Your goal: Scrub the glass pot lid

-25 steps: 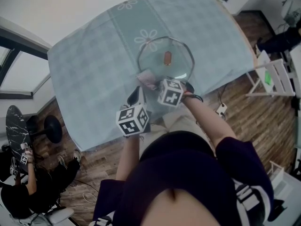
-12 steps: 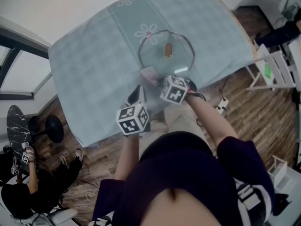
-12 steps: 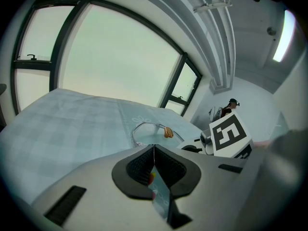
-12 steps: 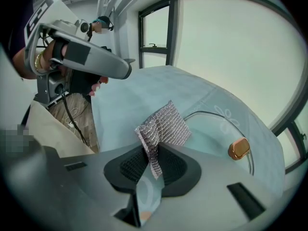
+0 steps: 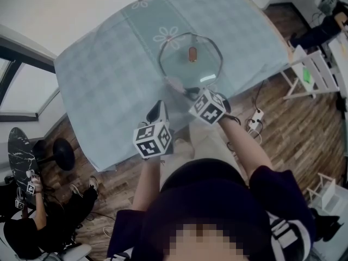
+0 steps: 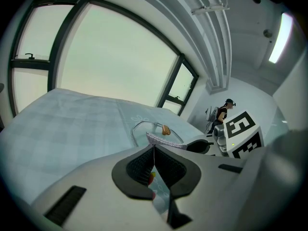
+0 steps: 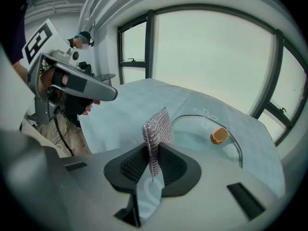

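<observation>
The right gripper pinches a silver scrub pad beside the glass lid, near the table's edge. The left gripper is closed and empty.

The left claw has its jaws pressed together, nothing between them; ahead, on the checked-cloth-covered worktop, lies the glass pot lid; the right claw holds a mesh scrubber, seemingly touching the lid's near rim.
</observation>
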`<act>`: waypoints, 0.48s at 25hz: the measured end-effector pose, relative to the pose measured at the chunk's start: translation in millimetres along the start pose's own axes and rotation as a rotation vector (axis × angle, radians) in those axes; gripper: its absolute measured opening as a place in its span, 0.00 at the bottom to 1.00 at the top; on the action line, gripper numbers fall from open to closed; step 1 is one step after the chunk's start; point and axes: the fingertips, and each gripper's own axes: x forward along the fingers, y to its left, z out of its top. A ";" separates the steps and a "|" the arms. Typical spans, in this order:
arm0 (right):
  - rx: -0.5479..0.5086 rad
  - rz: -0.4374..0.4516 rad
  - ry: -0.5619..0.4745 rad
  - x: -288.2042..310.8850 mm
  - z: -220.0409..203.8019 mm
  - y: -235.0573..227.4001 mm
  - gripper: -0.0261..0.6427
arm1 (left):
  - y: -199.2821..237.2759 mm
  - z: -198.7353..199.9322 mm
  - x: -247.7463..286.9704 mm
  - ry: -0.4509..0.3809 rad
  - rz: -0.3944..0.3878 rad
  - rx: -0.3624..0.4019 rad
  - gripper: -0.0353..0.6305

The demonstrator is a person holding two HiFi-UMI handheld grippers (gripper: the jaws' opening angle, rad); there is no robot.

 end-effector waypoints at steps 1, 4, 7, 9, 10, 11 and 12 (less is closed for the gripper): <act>0.017 -0.007 -0.008 -2.4 0.0 1.0 0.15 | 0.6 -0.5 -1.3 0.001 -0.003 -0.001 0.06; 0.050 -0.038 -0.031 -11.2 1.4 1.3 0.15 | -0.4 -2.5 -3.7 0.004 -0.013 -0.001 0.06; 0.087 -0.064 -0.065 -20.8 5.2 2.2 0.15 | -2.4 -4.4 -7.1 0.005 -0.020 0.007 0.06; 0.112 -0.061 -0.088 -25.5 9.0 3.0 0.15 | -1.9 -3.5 -9.1 0.002 -0.015 0.006 0.06; 0.123 -0.056 -0.099 -28.0 10.5 2.4 0.15 | -2.2 -2.9 -8.9 -0.001 -0.011 0.002 0.06; 0.132 -0.052 -0.109 -30.7 11.4 1.2 0.15 | -3.3 -2.7 -7.8 -0.002 -0.008 -0.003 0.06; 0.138 -0.050 -0.117 -33.5 11.7 -0.8 0.15 | -4.8 -3.0 -5.8 -0.003 -0.006 -0.007 0.06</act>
